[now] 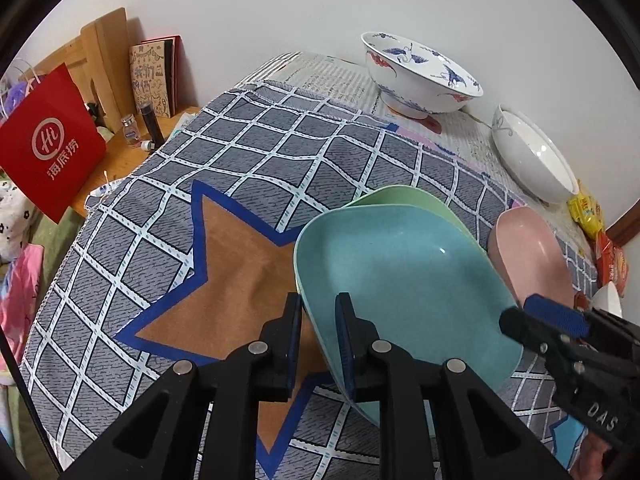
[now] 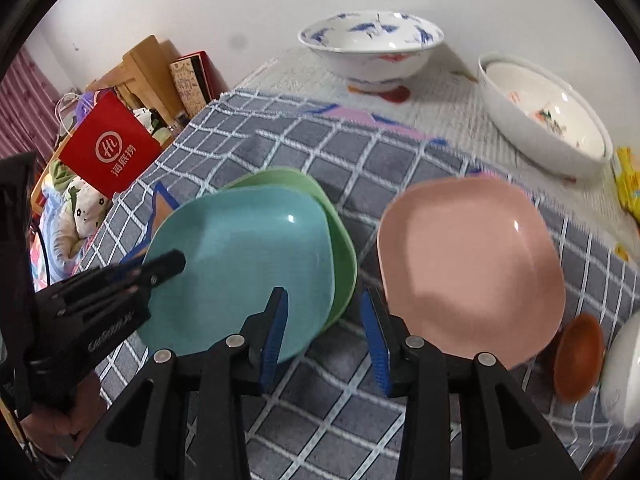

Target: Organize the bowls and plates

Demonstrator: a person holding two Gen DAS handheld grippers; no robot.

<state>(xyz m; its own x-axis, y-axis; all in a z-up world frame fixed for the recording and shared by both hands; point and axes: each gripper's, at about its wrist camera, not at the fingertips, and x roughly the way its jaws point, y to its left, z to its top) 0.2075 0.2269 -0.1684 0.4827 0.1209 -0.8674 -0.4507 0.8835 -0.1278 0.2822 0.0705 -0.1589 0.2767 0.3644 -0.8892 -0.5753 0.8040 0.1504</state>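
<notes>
My left gripper (image 1: pixel 318 308) pinches the teal plate's (image 1: pixel 400 272) rim; my right gripper (image 2: pixel 324 308) stands parted, empty, beside the pink plate (image 2: pixel 472 264).

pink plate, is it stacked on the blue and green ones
No, the pink plate lies by itself on the checked cloth, apart from the blue plate that sits on the green plate.

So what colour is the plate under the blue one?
Light green plate, seen best in the right wrist view.
</notes>
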